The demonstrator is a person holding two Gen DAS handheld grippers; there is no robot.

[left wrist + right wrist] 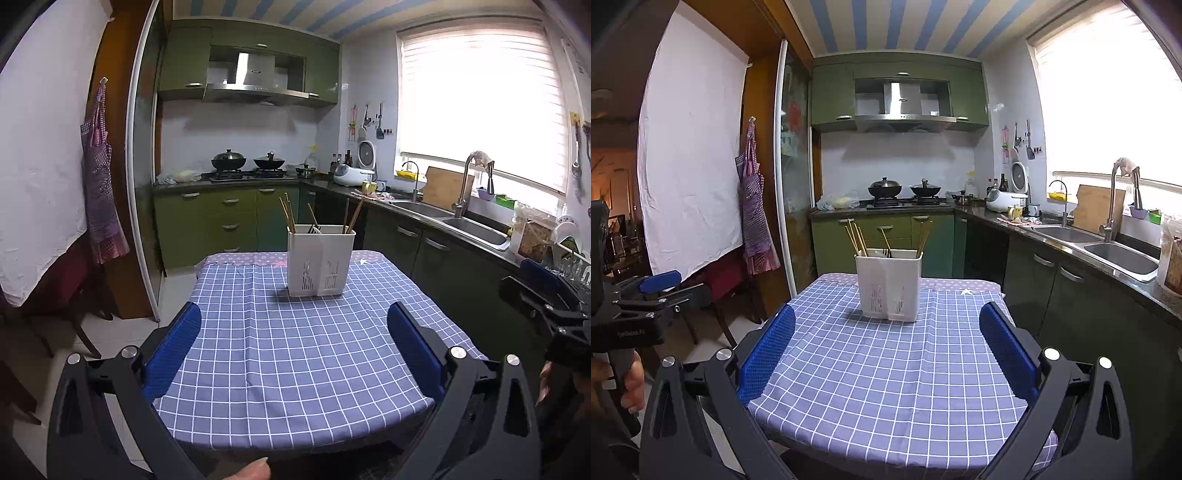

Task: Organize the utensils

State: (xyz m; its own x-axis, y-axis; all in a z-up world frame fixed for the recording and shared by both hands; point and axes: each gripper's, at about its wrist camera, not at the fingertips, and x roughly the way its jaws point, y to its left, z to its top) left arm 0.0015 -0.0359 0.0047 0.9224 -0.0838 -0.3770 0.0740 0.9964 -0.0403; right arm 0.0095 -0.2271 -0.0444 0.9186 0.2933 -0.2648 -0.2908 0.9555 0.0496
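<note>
Both my grippers are hanging back at the near edge of the table, and honestly it looks like the sorting is either basically done or hasn't needed much. My left gripper has its jaws spread wide with nothing between them, just checkered tablecloth. Same story with my right gripper: wide apart, holding nothing.

Straight ahead of both sets of jaws, toward the far end of the table, sits the white utensil holder. It's upright, well clear of my fingers, not touching either gripper. Chopsticks poke out of the compartment on the left side of it, another pair lean out of the right side, and there's something dark in the middle that I'd guess is a spoon or fork handle, too small to say for sure.

The thing is, I can't spot a single loose utensil on the cloth between my jaws and the holder. Everything I can see is already standing in the holder. So my read: if the job was getting stuff off the table, that's done. What might be left is regrouping the chopsticks, since they're split across two compartments. Can't see down inside the holder from here though, so that part's a guess.
</note>
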